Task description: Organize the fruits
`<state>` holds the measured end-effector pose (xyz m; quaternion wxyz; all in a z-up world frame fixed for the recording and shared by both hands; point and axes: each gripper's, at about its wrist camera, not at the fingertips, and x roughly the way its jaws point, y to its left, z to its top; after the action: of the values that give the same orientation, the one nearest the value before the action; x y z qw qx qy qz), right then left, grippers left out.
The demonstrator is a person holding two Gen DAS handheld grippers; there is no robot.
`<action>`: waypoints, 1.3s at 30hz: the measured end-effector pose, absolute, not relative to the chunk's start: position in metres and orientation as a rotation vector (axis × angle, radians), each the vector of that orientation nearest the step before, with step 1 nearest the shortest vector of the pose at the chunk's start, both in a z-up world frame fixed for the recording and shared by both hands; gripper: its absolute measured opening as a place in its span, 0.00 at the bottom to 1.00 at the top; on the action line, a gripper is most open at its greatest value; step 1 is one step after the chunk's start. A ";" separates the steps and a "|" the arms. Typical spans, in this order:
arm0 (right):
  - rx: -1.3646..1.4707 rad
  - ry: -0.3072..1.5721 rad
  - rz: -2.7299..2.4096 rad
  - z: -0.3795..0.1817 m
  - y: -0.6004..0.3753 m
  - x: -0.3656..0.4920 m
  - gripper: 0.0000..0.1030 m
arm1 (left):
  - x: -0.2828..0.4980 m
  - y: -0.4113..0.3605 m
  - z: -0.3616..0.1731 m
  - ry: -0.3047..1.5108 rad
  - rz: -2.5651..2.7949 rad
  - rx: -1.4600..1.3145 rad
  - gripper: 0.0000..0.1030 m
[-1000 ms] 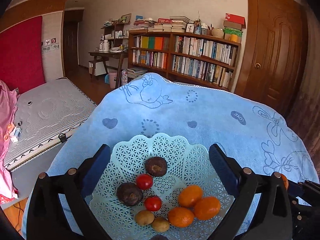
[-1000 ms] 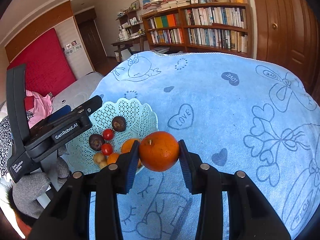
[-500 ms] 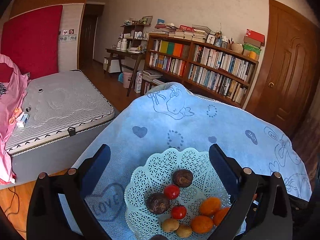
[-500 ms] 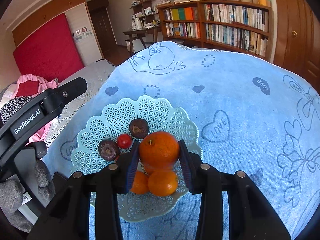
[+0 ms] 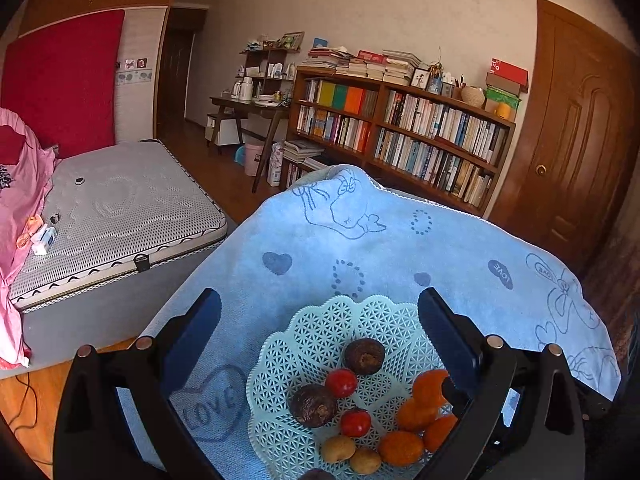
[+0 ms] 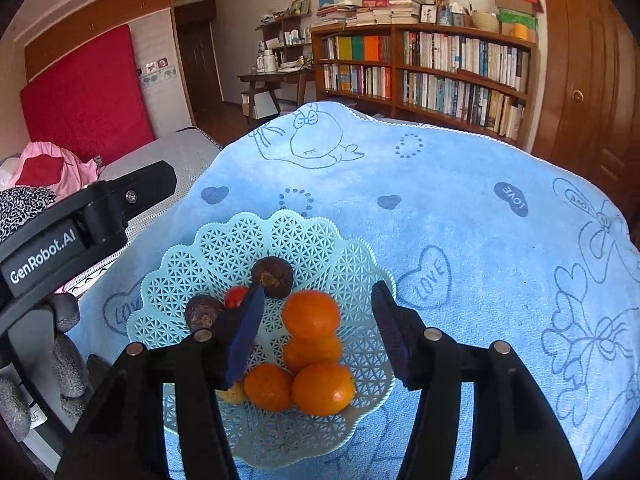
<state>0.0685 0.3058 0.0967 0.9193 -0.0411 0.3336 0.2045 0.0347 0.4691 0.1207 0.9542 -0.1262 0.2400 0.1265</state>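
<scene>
Over the pale green lattice basket [image 6: 304, 236] the right gripper [image 6: 316, 332] hangs with its two fingers wide apart, and it holds nothing. Between these fingers, and a little lower, lies the top orange [image 6: 311, 314]. It rests on the small heap of oranges [image 6: 320, 388] at the right side of the basket, and I see a clear gap between the fruit and each pad, so I judge that it is already set down. The orange is nearly round, so it has no long axis to take care of; what matters is that it sits directly under the fingers, so the way out for them is straight up and back from the basket.

At the left side of the basket are the two dark brown fruits [image 6: 273, 276], a red tomato [image 6: 237, 296] between them, and a small yellow fruit [image 6: 234, 394] at the near rim. The basket stands on a blue towel [image 6: 480, 220] with printed hearts.

The left gripper [image 5: 320, 322] is also wide open and empty. It hovers at the near left side of the basket and touches nothing. On the towel around the basket I see no loose fruit in either view, so I cannot tell which hand is nearer to a next piece.
</scene>
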 end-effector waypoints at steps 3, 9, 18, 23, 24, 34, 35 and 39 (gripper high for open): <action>-0.111 0.654 0.389 0.101 0.304 0.062 0.64 | 0.035 0.469 0.121 0.488 0.257 -0.256 0.97; -0.192 0.574 0.330 0.107 0.302 0.043 0.78 | 0.033 0.465 0.121 0.489 0.252 -0.249 0.97; -0.244 0.537 0.272 0.109 0.291 0.025 0.85 | 0.028 0.458 0.118 0.500 0.258 -0.220 0.97; -0.256 0.515 0.246 0.110 0.281 0.018 0.89 | 0.021 0.453 0.112 0.518 0.271 -0.186 0.97; -0.257 0.511 0.248 0.110 0.280 0.016 0.90 | 0.019 0.452 0.110 0.522 0.274 -0.177 0.97; -0.255 0.505 0.268 0.103 0.266 -0.001 0.95 | -0.002 0.439 0.103 0.523 0.300 -0.104 0.97; -0.249 0.508 0.270 0.103 0.264 -0.002 0.95 | -0.004 0.437 0.103 0.521 0.301 -0.096 0.97; -0.236 0.520 0.277 0.101 0.259 -0.004 0.95 | -0.013 0.431 0.103 0.515 0.301 -0.071 0.97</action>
<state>-0.0042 0.2591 0.1012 0.9501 -0.1159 0.2558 0.1361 -0.0127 0.4313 0.1030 0.9553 -0.0352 0.2535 0.1480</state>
